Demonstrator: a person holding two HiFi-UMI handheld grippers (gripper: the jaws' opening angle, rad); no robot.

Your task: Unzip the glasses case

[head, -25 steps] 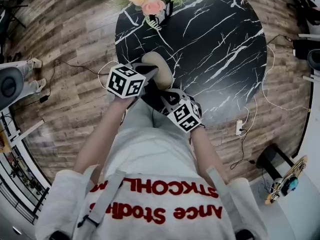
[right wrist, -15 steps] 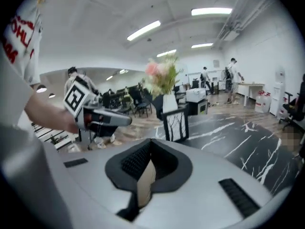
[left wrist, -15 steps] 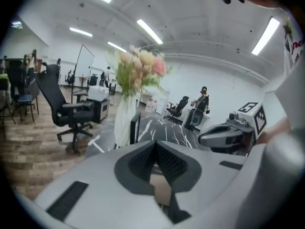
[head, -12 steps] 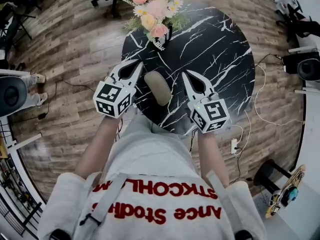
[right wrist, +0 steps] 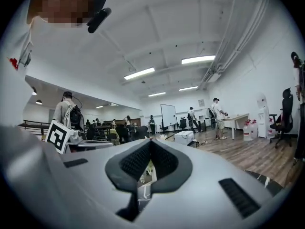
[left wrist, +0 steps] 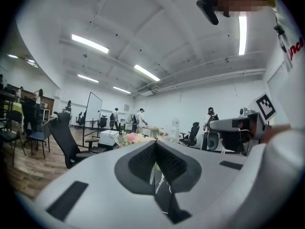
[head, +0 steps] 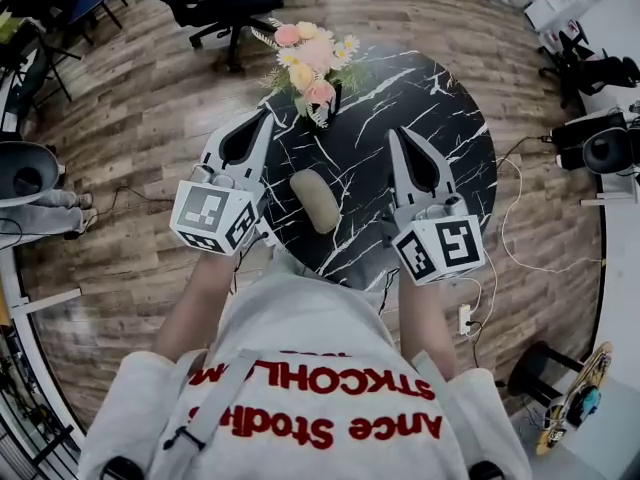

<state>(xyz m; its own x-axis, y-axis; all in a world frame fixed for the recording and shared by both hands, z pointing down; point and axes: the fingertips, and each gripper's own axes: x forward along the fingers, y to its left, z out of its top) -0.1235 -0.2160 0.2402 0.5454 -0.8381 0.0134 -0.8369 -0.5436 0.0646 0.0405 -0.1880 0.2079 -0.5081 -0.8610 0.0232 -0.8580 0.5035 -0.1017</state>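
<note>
The tan oval glasses case lies alone on the black marble round table, near its front edge. Both grippers are held up above the table, one on each side of the case, pointing level and away from me. My left gripper is shut with nothing between its jaws, and its tip sits just left of the flower vase. My right gripper is also shut and empty. In the left gripper view the closed tips face the room. The right gripper view shows its closed tips the same way.
A vase of pink and yellow flowers stands at the table's far edge. A black office chair is behind it. Cables and a power strip lie on the wooden floor to the right. People stand far off in the room.
Both grippers have lifted off the case, risen and spread apart, and now point level instead of down. The case stays on the table.
</note>
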